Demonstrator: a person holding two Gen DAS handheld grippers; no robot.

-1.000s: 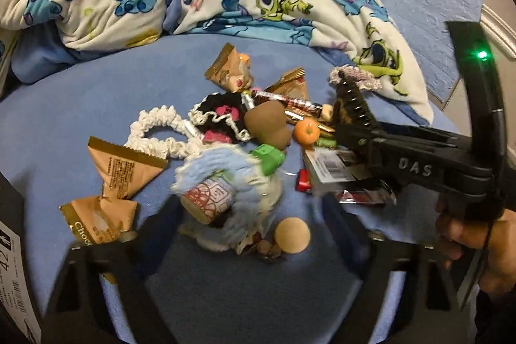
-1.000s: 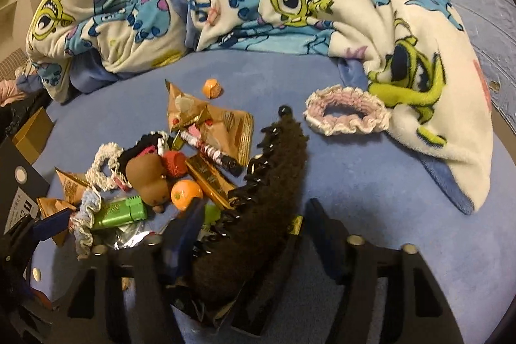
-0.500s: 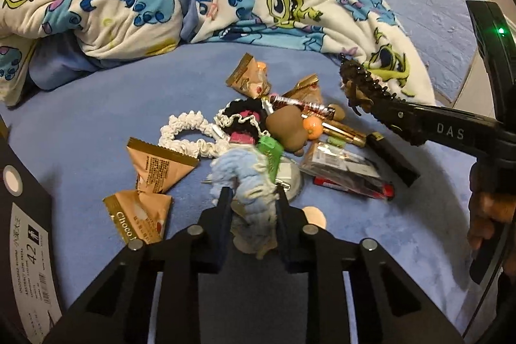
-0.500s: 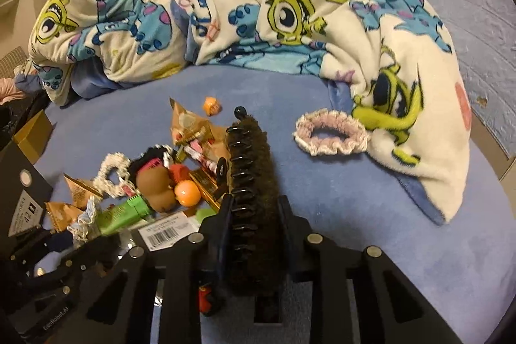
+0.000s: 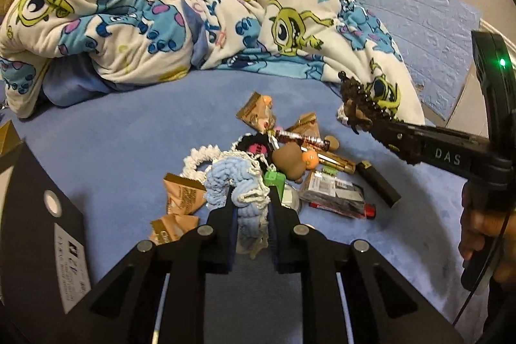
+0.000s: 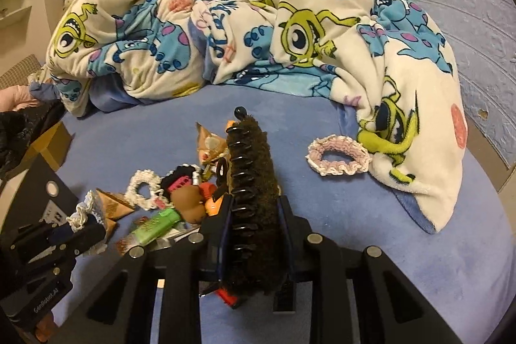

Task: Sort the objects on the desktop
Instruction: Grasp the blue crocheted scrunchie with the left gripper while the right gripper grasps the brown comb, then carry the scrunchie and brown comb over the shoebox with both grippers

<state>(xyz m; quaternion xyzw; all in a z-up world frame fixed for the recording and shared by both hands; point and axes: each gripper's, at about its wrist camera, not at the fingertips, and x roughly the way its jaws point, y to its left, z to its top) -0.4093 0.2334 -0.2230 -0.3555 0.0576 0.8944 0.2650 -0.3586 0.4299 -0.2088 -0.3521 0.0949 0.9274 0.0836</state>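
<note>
My left gripper (image 5: 251, 199) is shut on a light blue knitted scrunchie (image 5: 235, 179) and holds it above a pile of small objects (image 5: 300, 157) on the blue bed. My right gripper (image 6: 253, 205) is shut on a dark brown fuzzy hair claw clip (image 6: 251, 179), lifted above the pile. The clip also shows in the left wrist view (image 5: 358, 105), at the right. The pile holds snack packets (image 5: 182, 194), a white scrunchie (image 5: 201, 155), a brown pear-shaped toy (image 6: 188, 202), a small orange ball (image 5: 310, 157) and a green item (image 6: 156, 223). A pink scrunchie (image 6: 338, 154) lies apart at the right.
A bunched cartoon-print blanket (image 6: 258, 31) fills the back of the bed and drapes down the right side. A black box with a label (image 5: 42, 224) stands at the left. A black lighter (image 5: 379, 182) lies right of the pile.
Both grippers went from open around their objects to shut on them. The left lifted the blue scrunchie and the right lifted the hair claw clip off the pile.
</note>
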